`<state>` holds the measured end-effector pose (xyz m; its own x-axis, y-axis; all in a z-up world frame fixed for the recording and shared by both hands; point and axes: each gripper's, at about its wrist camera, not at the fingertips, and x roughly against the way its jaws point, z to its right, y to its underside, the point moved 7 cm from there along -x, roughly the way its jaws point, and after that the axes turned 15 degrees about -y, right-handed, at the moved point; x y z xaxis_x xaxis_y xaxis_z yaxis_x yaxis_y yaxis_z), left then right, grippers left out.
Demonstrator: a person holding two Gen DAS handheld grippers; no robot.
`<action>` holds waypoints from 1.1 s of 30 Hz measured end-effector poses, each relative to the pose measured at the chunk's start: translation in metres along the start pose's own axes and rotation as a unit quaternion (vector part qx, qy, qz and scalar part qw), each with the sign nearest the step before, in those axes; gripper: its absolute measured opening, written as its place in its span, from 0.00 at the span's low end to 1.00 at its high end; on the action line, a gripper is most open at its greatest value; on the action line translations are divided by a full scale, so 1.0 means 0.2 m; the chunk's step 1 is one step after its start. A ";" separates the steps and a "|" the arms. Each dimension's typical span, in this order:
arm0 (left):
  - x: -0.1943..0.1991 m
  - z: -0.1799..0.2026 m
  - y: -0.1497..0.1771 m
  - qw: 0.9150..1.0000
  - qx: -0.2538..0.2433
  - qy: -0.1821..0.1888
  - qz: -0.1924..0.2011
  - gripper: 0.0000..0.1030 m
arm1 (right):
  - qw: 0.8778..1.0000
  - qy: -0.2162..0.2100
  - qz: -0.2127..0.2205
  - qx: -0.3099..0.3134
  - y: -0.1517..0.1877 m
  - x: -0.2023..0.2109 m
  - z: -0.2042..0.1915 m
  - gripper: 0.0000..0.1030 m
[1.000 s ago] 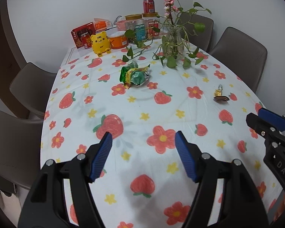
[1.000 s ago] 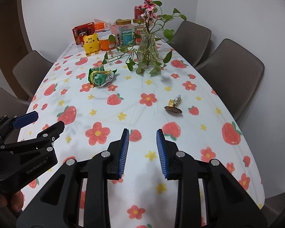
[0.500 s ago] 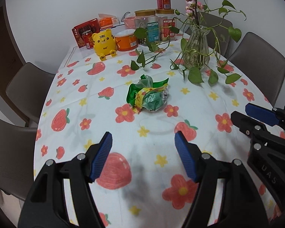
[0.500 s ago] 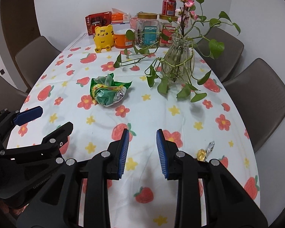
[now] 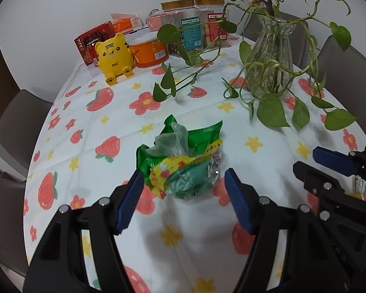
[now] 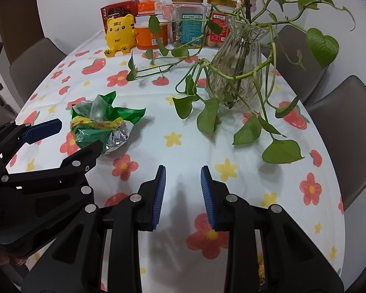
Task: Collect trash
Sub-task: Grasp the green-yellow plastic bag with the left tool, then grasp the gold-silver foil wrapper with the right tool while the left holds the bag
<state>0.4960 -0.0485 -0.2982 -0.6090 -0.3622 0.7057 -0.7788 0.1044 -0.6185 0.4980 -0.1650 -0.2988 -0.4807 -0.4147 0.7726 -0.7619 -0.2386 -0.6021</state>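
Observation:
A crumpled green and yellow snack wrapper (image 5: 183, 163) with a silver foil lining lies mid-table on the strawberry tablecloth (image 5: 256, 146). My left gripper (image 5: 183, 172) is open. Its blue fingertips (image 5: 136, 183) flank the wrapper's near end, and the pads do not press on it. The right wrist view shows the same wrapper (image 6: 102, 122) with the left gripper (image 6: 78, 134) astride it. My right gripper (image 6: 183, 169) is open over bare cloth to the wrapper's right, with nothing between its pads. It also shows at the right of the left wrist view (image 5: 307, 158). A small foil scrap (image 5: 357, 185) peeks out behind it.
A glass vase (image 6: 239, 56) of trailing green vines stands just beyond the right gripper, leaves spreading low over the cloth. A yellow tiger toy (image 5: 116, 56), an orange tub (image 5: 150, 52), jars, boxes and a red can crowd the far end. Brown chairs ring the table.
Both grippers travelled forward over the table and sank lower. The wrapper went from far ahead to between the left fingertips. The foil scrap slipped behind the right gripper. Neither opening changed.

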 end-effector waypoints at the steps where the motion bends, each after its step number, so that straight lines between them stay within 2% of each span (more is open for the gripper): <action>1: -0.02 0.00 -0.02 1.000 0.001 0.002 0.001 0.67 | 1.000 -0.002 0.000 0.000 -0.01 -0.02 0.00 0.28; 5: -0.10 0.00 -0.06 1.000 0.007 -0.002 0.004 0.71 | 1.000 -0.007 0.001 -0.001 -0.04 -0.08 0.01 0.28; 11: -0.20 -0.02 -0.08 1.000 0.020 -0.005 -0.004 0.71 | 1.000 -0.013 0.000 -0.010 -0.06 -0.14 0.01 0.28; 14: -0.20 -0.02 -0.09 1.000 0.022 -0.003 0.001 0.65 | 1.000 -0.015 -0.002 -0.011 -0.05 -0.15 0.01 0.28; 22: -0.13 -0.02 -0.07 1.000 0.016 0.006 0.015 0.50 | 1.000 -0.017 -0.002 -0.014 -0.04 -0.14 -0.02 0.28; 33: 0.15 0.06 -0.02 0.999 -0.009 0.028 0.040 0.47 | 0.999 0.007 0.015 -0.042 0.07 0.10 0.05 0.28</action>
<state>0.4822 -0.0705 -0.2792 -0.6771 -0.2997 0.6721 -0.7289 0.1475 -0.6686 0.4819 -0.1846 -0.2942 -0.5096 -0.4084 0.7573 -0.7807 -0.1505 -0.6065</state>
